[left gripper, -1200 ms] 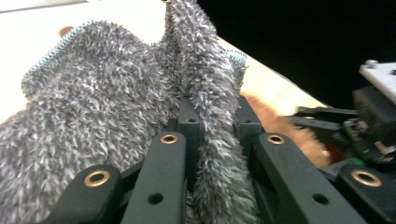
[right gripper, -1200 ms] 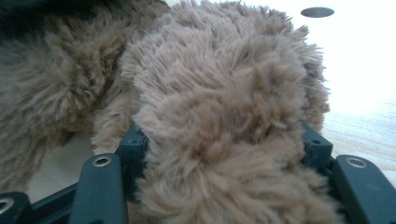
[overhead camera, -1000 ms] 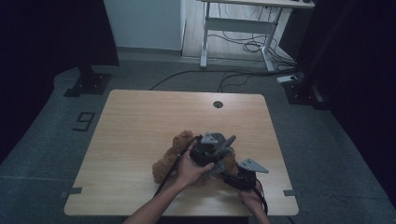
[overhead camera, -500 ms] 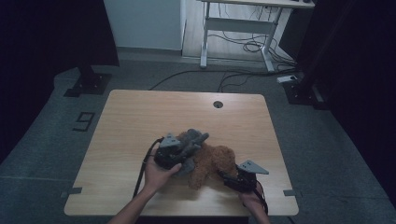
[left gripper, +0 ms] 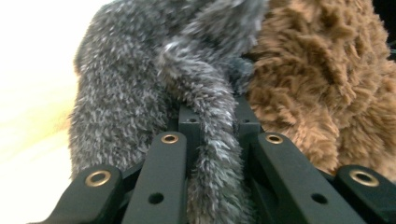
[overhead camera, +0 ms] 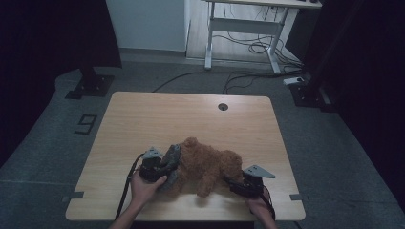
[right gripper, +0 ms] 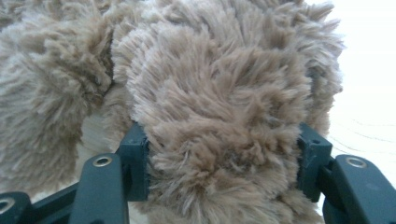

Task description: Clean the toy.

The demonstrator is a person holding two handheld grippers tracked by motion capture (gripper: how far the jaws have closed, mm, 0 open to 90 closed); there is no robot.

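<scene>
A brown plush bear lies on the wooden table near its front edge. My left gripper sits against the bear's left side, shut on a thin furry limb of a grey plush toy. In the left gripper view the grey plush toy stands ahead of the left gripper, with the brown bear touching it on the right. My right gripper is at the bear's right end. In the right gripper view the right gripper presses on a thick part of the brown bear from both sides.
A round cable hole sits near the table's far edge. Behind the table stand a white desk frame with floor cables and a black stand base. Dark curtains close both sides.
My left hand carried the grey plush toy leftward across the bear, from over its right part to its left side. More of the bear shows now. The right gripper stayed put.
</scene>
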